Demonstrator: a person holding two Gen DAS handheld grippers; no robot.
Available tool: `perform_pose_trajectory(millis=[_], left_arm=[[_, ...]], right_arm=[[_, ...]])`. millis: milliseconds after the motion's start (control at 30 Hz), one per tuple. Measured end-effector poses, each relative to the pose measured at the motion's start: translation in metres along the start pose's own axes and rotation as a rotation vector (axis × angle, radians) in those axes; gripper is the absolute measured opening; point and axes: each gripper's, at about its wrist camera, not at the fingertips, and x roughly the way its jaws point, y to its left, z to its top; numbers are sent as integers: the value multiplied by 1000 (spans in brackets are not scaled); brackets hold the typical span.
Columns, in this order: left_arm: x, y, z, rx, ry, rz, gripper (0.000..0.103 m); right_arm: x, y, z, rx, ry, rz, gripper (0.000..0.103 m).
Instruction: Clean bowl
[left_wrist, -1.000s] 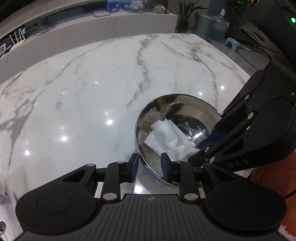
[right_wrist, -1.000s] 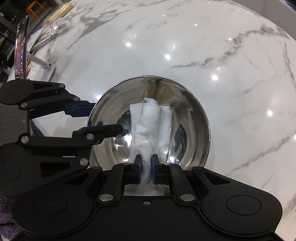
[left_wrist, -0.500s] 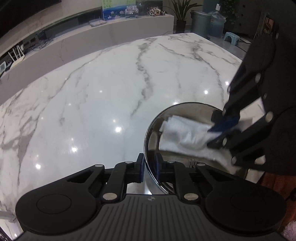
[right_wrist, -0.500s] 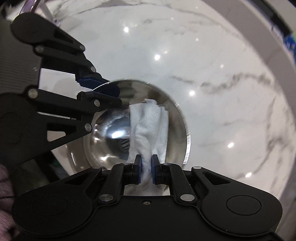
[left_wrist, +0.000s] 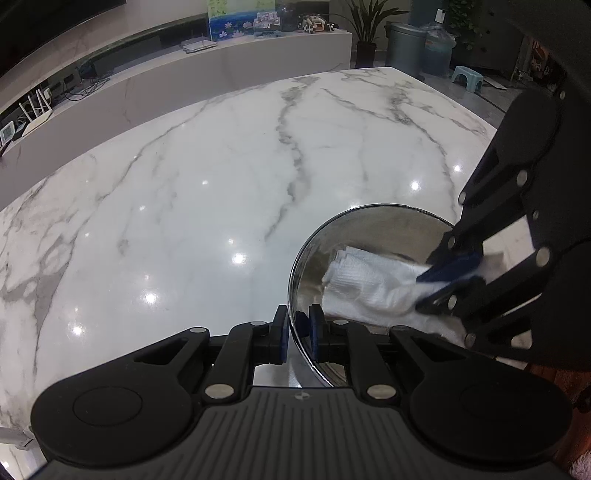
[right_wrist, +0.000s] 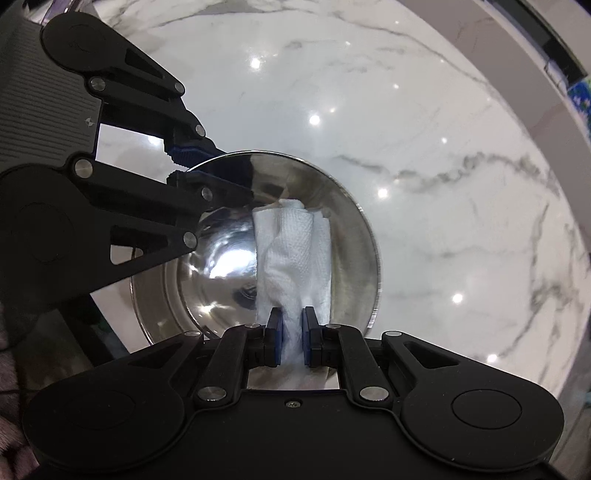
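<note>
A shiny steel bowl (left_wrist: 373, 225) is held tilted above the marble table, its rim pinched in my left gripper (left_wrist: 295, 334), which is shut on it. The bowl also shows in the right wrist view (right_wrist: 221, 266), with the left gripper (right_wrist: 181, 162) on its far left rim. My right gripper (right_wrist: 291, 341) is shut on a folded white paper towel (right_wrist: 295, 251) that lies against the inside of the bowl. In the left wrist view the towel (left_wrist: 369, 284) and the right gripper (left_wrist: 447, 275) are inside the bowl at right.
The white marble table (left_wrist: 221, 192) spreads to the left and beyond the bowl. A low white ledge (left_wrist: 221, 70) with cables and boxes runs behind it. Bins (left_wrist: 406, 48) and a small stool (left_wrist: 467, 75) stand on the floor at the far right.
My left gripper closed on the bowl's rim and lifted and tilted the bowl. The right gripper with the towel moved along the inside of the bowl.
</note>
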Motion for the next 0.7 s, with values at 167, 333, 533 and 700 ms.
perform_pose_trajectory(millis=[167,333,533,700], left_arm=[[0,1,1,-27,10,-6,10],[-2,8,-6,-92,45,-60,16],[-4,8,-10,-84,49,-81,19],[0,5,-9,-48,49,-63,16]], right_arm=[[4,-1,-1,82,-26,99,10],[6,-17,-7,234,-48,183,10],[7,-23,-12,292,-63,221,9],[5,-8,-3,181,-45,154,9]])
